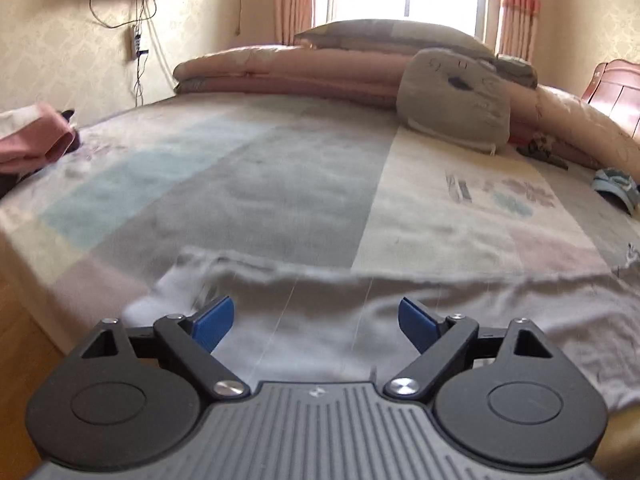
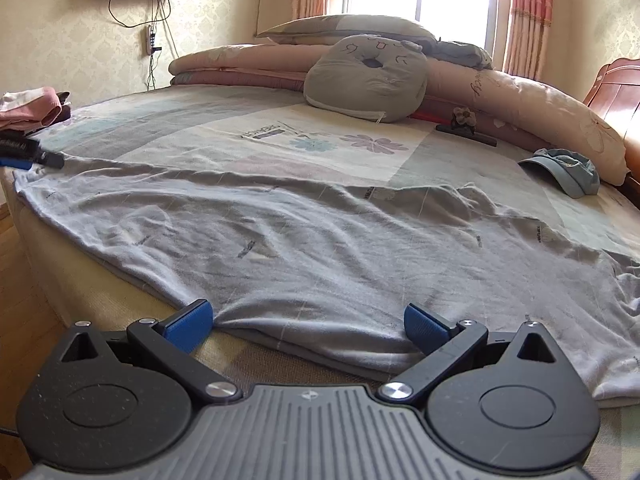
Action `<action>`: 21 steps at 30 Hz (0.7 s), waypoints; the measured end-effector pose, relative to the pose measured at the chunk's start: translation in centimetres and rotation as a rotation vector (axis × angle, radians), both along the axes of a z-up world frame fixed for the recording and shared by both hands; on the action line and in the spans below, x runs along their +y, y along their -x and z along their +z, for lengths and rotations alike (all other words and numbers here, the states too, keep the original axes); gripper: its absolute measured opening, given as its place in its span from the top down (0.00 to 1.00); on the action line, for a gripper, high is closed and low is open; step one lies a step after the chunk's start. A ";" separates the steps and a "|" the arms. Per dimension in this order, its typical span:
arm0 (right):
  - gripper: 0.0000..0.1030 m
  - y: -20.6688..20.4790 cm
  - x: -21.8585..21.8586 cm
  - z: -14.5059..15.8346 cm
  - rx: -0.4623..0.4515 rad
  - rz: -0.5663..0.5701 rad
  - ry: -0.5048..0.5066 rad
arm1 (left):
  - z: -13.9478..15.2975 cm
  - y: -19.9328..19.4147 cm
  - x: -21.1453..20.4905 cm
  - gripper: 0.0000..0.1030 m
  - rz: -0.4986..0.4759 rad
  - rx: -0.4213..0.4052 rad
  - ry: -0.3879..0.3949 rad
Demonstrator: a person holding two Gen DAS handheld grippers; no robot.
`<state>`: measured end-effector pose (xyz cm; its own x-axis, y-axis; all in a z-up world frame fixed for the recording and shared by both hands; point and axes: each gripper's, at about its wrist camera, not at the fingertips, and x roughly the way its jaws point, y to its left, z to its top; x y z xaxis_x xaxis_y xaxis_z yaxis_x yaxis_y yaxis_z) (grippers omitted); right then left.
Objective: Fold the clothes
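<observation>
2 open tongs [image 1: 316, 322] [image 2: 308, 322] over spread grey garment [image 2: 320, 240]

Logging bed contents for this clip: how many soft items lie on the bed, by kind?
Grey garment spread flat: 1
Blue cap: 1
Grey cat-face cushion: 1
Pillow on the folded quilts: 1
Pile of pink clothes, pieces not separable: 1
Total: 5

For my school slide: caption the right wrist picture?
Open right gripper hovers at the grey shirt's near edge on the bed.
</observation>
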<state>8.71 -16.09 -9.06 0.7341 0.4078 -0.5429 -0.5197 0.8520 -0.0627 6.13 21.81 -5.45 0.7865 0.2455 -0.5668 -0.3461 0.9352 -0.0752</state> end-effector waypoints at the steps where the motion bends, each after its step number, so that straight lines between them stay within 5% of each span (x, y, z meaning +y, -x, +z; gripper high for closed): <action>1: 0.00 -0.1 0.0 0.3 -0.002 -0.001 0.000 | 0.0 -0.8 0.1 0.13 -0.011 0.004 0.030; 5: 0.00 -1.7 0.1 1.9 -0.003 0.005 0.015 | -1.1 -3.8 0.2 0.13 -0.027 0.039 0.107; 10: 0.00 -4.9 -0.2 3.6 0.033 0.000 0.047 | -1.9 -5.5 2.2 0.15 0.154 0.080 0.119; 12: 0.00 -6.0 -0.7 3.9 0.056 -0.014 0.072 | -0.9 -5.6 2.2 0.15 0.158 0.101 0.153; 21: 0.00 -9.9 -6.6 5.1 0.147 -0.127 0.143 | 1.3 -6.8 -7.0 0.13 -0.185 0.216 0.130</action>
